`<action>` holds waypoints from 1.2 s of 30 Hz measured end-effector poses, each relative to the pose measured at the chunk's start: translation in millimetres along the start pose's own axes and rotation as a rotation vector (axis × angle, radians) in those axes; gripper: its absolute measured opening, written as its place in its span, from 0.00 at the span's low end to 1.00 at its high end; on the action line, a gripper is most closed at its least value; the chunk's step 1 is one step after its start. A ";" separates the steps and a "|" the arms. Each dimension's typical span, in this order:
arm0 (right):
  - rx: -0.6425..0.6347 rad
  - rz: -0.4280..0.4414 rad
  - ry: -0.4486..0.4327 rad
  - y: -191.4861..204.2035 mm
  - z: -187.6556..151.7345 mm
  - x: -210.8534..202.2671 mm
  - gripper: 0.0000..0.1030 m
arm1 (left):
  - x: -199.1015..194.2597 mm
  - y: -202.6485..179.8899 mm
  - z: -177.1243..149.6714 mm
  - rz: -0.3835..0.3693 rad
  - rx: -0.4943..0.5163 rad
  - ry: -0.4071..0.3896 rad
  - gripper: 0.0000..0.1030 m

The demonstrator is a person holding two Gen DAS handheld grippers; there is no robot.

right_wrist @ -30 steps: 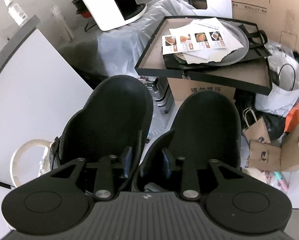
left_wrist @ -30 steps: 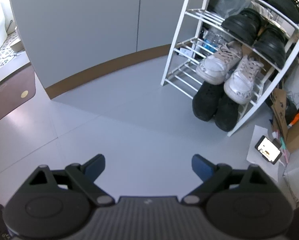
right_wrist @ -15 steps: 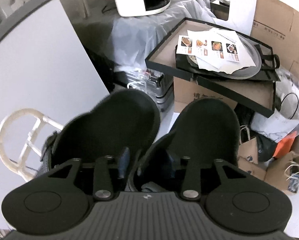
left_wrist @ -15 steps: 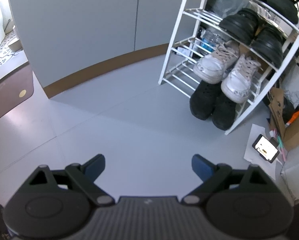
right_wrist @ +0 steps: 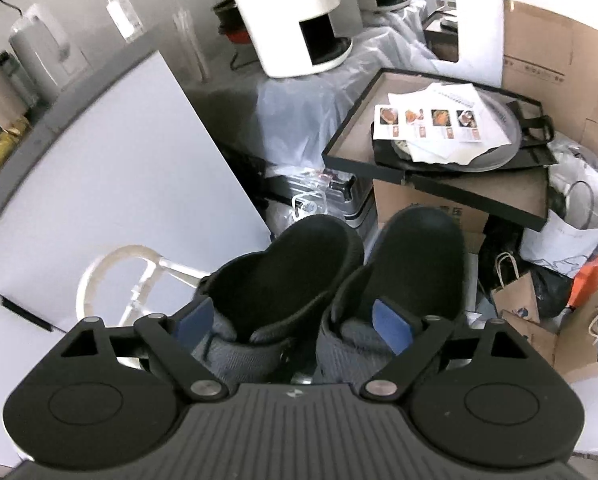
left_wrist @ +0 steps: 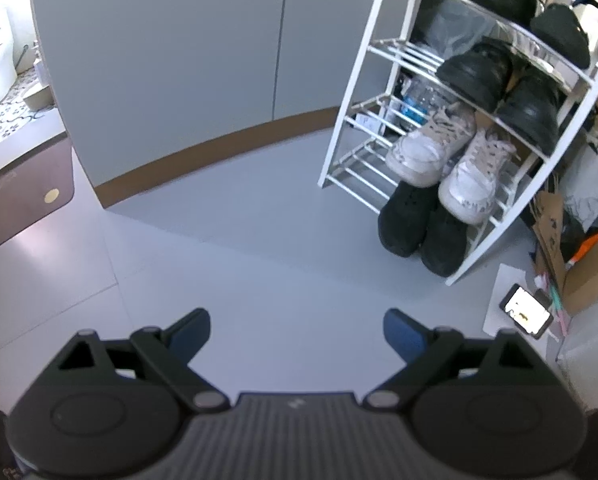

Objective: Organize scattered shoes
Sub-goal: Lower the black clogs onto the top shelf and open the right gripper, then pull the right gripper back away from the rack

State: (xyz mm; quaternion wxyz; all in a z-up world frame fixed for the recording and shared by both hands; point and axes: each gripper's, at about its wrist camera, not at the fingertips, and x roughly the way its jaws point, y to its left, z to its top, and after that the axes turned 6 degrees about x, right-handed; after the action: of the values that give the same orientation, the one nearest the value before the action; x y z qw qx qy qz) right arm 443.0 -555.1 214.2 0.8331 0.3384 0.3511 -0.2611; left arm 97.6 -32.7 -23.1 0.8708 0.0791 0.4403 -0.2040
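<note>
In the left wrist view a white shoe rack (left_wrist: 483, 236) holds black shoes (left_wrist: 417, 224) at the bottom, white sneakers (left_wrist: 443, 160) above them, black shoes (left_wrist: 499, 84) higher, and black slippers (left_wrist: 519, 4) on top. My left gripper (left_wrist: 297, 326) is open and empty above the bare grey floor, well short of the rack. In the right wrist view my right gripper (right_wrist: 295, 320) is open, its fingers spread around the heels of the pair of black slippers (right_wrist: 299, 272) resting on the rack's top shelf (right_wrist: 139, 268).
A phone (left_wrist: 526, 311) lies on paper on the floor right of the rack, beside cardboard and bags (left_wrist: 579, 240). A grey cabinet (left_wrist: 179, 80) stands behind. Beyond the slippers are a box with a black tray (right_wrist: 439, 160), paper bags (right_wrist: 519, 300) and white appliances (right_wrist: 299, 20).
My right gripper has opened from its grip on the black slippers, which now rest on the rack top. The left gripper stayed open; its view shifted slightly.
</note>
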 end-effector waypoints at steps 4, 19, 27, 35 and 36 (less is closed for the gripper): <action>-0.001 0.001 -0.062 -7.2 -7.2 -44.6 0.91 | -13.4 -4.9 -2.2 -0.004 0.014 -0.027 0.92; -0.038 0.047 0.023 -44.2 -58.2 -148.7 0.95 | -51.1 -8.5 -11.3 0.004 0.019 -0.091 0.92; -0.103 0.059 0.035 -58.6 -107.6 -178.3 0.98 | -69.2 -11.2 -16.2 0.014 0.043 -0.127 0.92; -0.125 0.056 0.020 -76.9 -150.4 -196.1 1.00 | -90.1 -14.3 -25.2 -0.031 0.013 -0.172 0.92; -0.137 0.066 0.023 -78.9 -158.6 -194.8 1.00 | -92.8 -15.1 -26.3 -0.038 0.010 -0.179 0.92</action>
State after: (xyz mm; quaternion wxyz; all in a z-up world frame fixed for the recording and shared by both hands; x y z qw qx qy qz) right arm 205.0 -448.3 249.4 0.8583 0.2951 0.3663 -0.2052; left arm 22.7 -11.4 35.9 0.9023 0.0565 0.3611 -0.2287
